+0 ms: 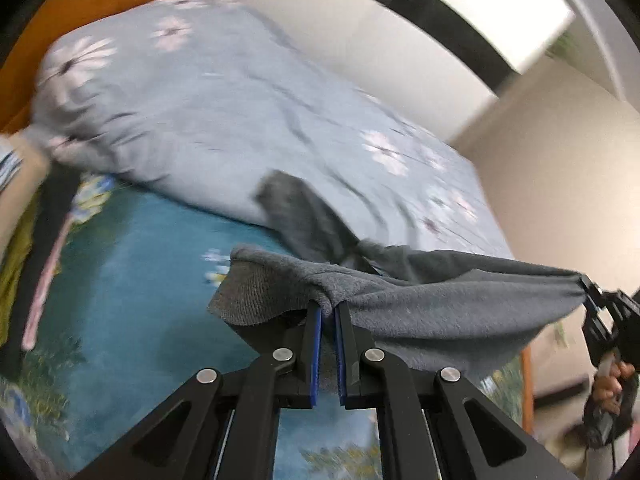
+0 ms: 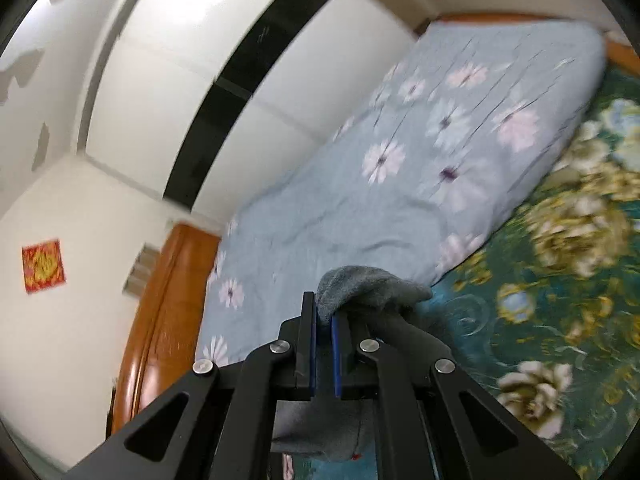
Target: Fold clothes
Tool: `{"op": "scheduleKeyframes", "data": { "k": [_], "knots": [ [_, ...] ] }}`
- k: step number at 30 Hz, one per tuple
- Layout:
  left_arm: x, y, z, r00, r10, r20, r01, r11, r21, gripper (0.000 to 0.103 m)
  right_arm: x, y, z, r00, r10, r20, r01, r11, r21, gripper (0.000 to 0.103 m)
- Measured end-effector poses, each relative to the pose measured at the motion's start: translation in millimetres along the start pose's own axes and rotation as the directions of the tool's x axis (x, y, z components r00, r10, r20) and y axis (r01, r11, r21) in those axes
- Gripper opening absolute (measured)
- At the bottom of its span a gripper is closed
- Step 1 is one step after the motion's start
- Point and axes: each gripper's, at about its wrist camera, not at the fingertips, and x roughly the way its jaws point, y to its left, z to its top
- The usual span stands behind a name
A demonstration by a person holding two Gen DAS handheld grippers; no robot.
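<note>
Hanging between the two grippers, the grey garment [image 1: 420,292] is off the bed, its long axis stretched across from left to right. The left gripper [image 1: 329,312] is clamped on one bunched edge; the right gripper [image 2: 323,318], seen at far right in the left view, is pinched on the opposite end. A loose part, possibly a sleeve though blur makes it hard to say, trails toward the pale floral quilt [image 1: 240,112] at the far side. Below lies the teal flowered bedspread [image 2: 540,300], the near open area where the cloth could be laid flat.
</note>
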Motion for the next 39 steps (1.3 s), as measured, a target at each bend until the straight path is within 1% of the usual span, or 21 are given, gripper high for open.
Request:
{"op": "scheduleKeyframes", "data": {
  "k": [3, 4, 5, 7, 9, 11, 13, 14, 15, 17, 19, 20, 21, 24, 26, 28, 29, 31, 33, 36, 39],
  "knots": [
    [-12, -49, -19, 0.991, -0.126, -0.049, 0.131, 0.984, 0.117, 0.007, -67, -11, -5, 0.992, -0.069, 0.109, 0.067, 0.997, 0.023, 0.006],
    [-13, -63, -25, 0.984, -0.164, -0.069, 0.172, 0.973, 0.154, 0.007, -93, -13, -4, 0.984, -0.097, 0.15, 0.093, 0.995, 0.033, 0.006],
    [-17, -86, -31, 0.972, -0.214, -0.098, 0.23, 0.953, 0.199, 0.007, -120, -13, -3, 0.973, -0.124, 0.193, 0.119, 0.992, 0.04, 0.006],
    [-26, -129, -40, 0.943, -0.298, -0.145, 0.328, 0.902, 0.28, 0.007, -168, -10, -2, 0.945, -0.17, 0.279, 0.163, 0.986, 0.048, 0.006],
    [-36, -173, -50, 0.907, -0.377, -0.188, 0.421, 0.836, 0.352, 0.007, -210, -8, 1, 0.913, -0.203, 0.355, 0.196, 0.979, 0.057, 0.006],
    [-52, -211, -56, 0.858, -0.462, -0.225, 0.514, 0.765, 0.389, 0.007, -252, 1, 5, 0.874, -0.231, 0.428, 0.227, 0.972, 0.062, 0.006],
    [-65, -237, -58, 0.817, -0.524, -0.243, 0.576, 0.712, 0.403, 0.007, -283, 12, 7, 0.839, -0.247, 0.484, 0.252, 0.966, 0.056, 0.006],
    [-72, -247, -58, 0.796, -0.552, -0.248, 0.603, 0.688, 0.405, 0.007, -289, 16, 8, 0.833, -0.249, 0.495, 0.259, 0.965, 0.049, 0.006],
    [-78, -249, -56, 0.788, -0.564, -0.246, 0.612, 0.679, 0.406, 0.007, -286, 19, 9, 0.836, -0.248, 0.49, 0.262, 0.964, 0.04, 0.006],
    [-86, -249, -51, 0.781, -0.578, -0.236, 0.619, 0.67, 0.41, 0.007, -281, 26, 10, 0.843, -0.245, 0.479, 0.269, 0.963, 0.02, 0.006],
    [-91, -231, -47, 0.806, -0.553, -0.21, 0.586, 0.695, 0.416, 0.007, -276, 33, 11, 0.849, -0.243, 0.469, 0.275, 0.962, 0.001, 0.006],
    [-88, -213, -43, 0.827, -0.526, -0.199, 0.558, 0.727, 0.401, 0.007, -269, 34, 12, 0.857, -0.242, 0.455, 0.274, 0.962, -0.006, 0.006],
    [-80, -194, -39, 0.848, -0.494, -0.19, 0.528, 0.761, 0.377, 0.007, -252, 31, 11, 0.874, -0.24, 0.423, 0.266, 0.964, -0.004, 0.006],
    [-64, -122, -35, 0.92, -0.357, -0.162, 0.39, 0.873, 0.293, 0.007, -189, 16, 6, 0.925, -0.226, 0.306, 0.233, 0.972, 0.014, 0.006],
    [-61, -64, -39, 0.954, -0.261, -0.147, 0.288, 0.936, 0.201, 0.007, -135, 5, -3, 0.958, -0.208, 0.199, 0.208, 0.978, 0.023, 0.006],
    [-70, -19, -46, 0.981, -0.161, -0.112, 0.176, 0.975, 0.139, 0.006, -74, -6, -18, 0.978, -0.195, 0.076, 0.194, 0.981, 0.029, 0.006],
    [-75, 3, -49, 0.989, -0.109, -0.096, 0.119, 0.987, 0.108, 0.001, -51, -10, -26, 0.98, -0.196, 0.032, 0.195, 0.98, 0.032, 0.006],
    [-82, 41, -55, 0.997, -0.034, -0.076, 0.036, 0.999, 0.023, 0.001, -1, -24, -46, 0.978, -0.189, -0.085, 0.194, 0.979, 0.059, 0.006],
    [-90, 84, -62, 0.996, 0.051, -0.078, -0.059, 0.993, -0.104, 0.001, 44, -36, -68, 0.962, -0.184, -0.203, 0.201, 0.977, 0.066, 0.006],
    [-96, 130, -72, 0.989, 0.128, -0.07, -0.141, 0.961, -0.237, 0.001, 101, -48, -91, 0.922, -0.198, -0.331, 0.226, 0.973, 0.047, 0.006],
    [-97, 149, -79, 0.98, 0.181, -0.078, -0.196, 0.927, -0.319, 0.001, 130, -47, -85, 0.909, -0.188, -0.372, 0.213, 0.977, 0.028, 0.006]
  ]
}}
